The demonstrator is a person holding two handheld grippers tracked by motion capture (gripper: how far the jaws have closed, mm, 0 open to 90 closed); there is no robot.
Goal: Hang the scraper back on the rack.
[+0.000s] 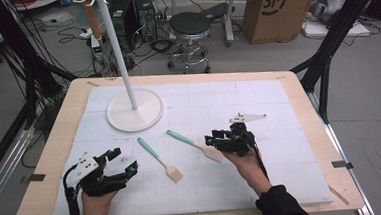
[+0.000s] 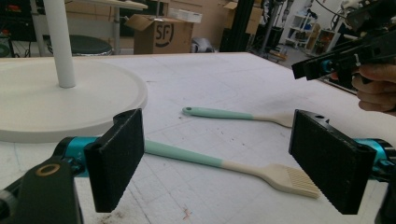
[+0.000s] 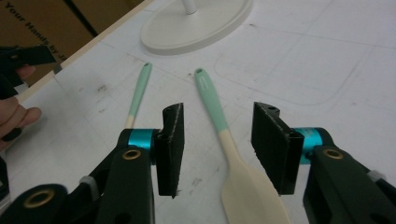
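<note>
right tongs (image 3: 217, 149): open, pads clear of the spatula (image 3: 233, 158) lying flat between and below them | long axis: blade near, mint handle toward stand base (image 3: 196, 25), mid-bench | left tongs (image 1: 121, 161): open, empty, farther, by brush (image 1: 160, 159)

A lab: camera-rig struts (image 1: 341, 25), cables (image 1: 154, 42), computer towers (image 1: 123, 16).

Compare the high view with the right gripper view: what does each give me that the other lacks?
High view alone: the stand's tall pole, the stool and cardboard box beyond the table, and the brush's bristle head. Right gripper view alone: a close look down the right tongs, open above the spatula, pads not pressing it. Both share the stand's round base, the two mint handles and the left tongs.
</note>
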